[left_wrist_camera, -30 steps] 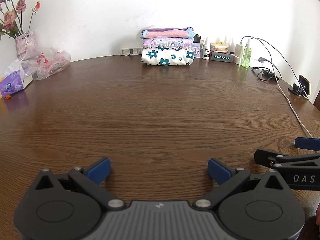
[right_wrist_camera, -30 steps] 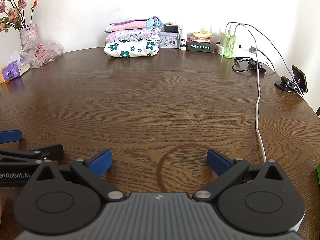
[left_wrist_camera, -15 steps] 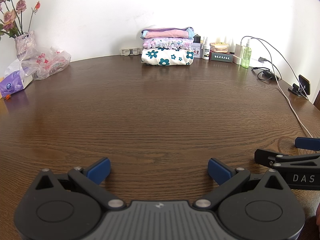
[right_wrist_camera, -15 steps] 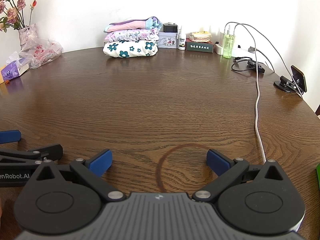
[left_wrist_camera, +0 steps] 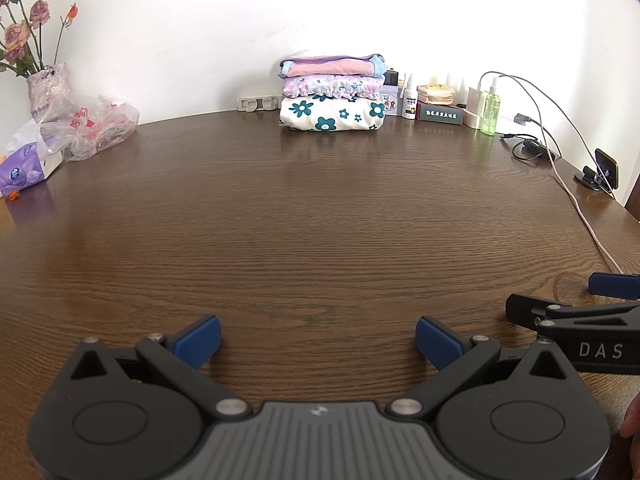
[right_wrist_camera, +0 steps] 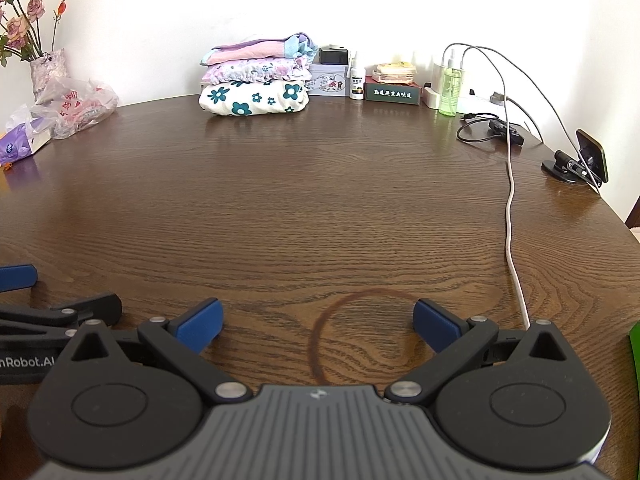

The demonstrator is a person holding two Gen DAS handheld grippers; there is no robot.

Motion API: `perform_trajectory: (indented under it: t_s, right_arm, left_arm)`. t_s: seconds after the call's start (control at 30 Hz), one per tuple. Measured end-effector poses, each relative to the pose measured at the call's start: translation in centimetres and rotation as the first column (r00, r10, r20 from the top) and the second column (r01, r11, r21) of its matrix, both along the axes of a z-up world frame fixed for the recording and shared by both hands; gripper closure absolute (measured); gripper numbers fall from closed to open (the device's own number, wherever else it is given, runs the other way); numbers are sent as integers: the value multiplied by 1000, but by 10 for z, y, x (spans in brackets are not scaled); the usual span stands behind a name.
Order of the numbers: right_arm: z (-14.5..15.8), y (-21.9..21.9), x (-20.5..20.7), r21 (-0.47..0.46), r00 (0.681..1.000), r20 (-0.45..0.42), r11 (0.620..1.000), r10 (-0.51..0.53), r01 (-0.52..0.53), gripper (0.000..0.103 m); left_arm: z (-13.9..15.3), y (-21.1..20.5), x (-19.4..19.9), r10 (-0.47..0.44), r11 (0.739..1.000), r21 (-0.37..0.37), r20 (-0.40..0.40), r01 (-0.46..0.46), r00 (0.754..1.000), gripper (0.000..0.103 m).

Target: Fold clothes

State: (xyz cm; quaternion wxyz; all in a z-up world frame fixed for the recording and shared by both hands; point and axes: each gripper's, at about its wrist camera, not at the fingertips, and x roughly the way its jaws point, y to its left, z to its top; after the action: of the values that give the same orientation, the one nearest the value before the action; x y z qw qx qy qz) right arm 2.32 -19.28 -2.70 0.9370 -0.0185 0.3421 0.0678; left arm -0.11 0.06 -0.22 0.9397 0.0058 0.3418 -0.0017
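Clothes sit folded in a stack of three garments (left_wrist_camera: 333, 96) at the far edge of the dark brown wood-grain table (left_wrist_camera: 312, 216), against the white wall: a white piece with teal flowers at the bottom, a frilled lilac floral piece in the middle, and a pink and light-blue piece on top. The stack is well apart from both grippers.

The left gripper (left_wrist_camera: 318, 340), black with blue fingertip pads, is spread wide over bare tabletop near the front edge, with nothing between its fingers. The right gripper (right_wrist_camera: 316, 326), of the same make, is likewise spread wide and empty, framing a dark ring-shaped stain (right_wrist_camera: 360, 336) in the wood. The two grippers lie side by side and close together; each shows at the edge of the other's view.

At the far left stand a vase of dried pink roses (left_wrist_camera: 46, 88), a crumpled clear plastic bag with red print (left_wrist_camera: 96, 128) and a purple tissue pack (left_wrist_camera: 26, 168). To the right of the stack are a small white spray bottle (right_wrist_camera: 356, 80), a dark green box with pale lettering (right_wrist_camera: 393, 94) and a green transparent spray bottle (right_wrist_camera: 450, 88). A white cable (right_wrist_camera: 510, 216) runs from the chargers at the wall toward the front edge, and a phone on a black stand (right_wrist_camera: 582, 158) leans at the far right.
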Motion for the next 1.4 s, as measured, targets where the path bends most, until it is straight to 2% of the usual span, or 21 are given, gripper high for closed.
perform_trajectory:
  t_s: [1.4]
  right_arm:
    - [2,1,2,-3,1000,-4,1000,-6,6,1]
  left_arm:
    - [-1,-1,3,2,1000,1,1,-2,1000,0]
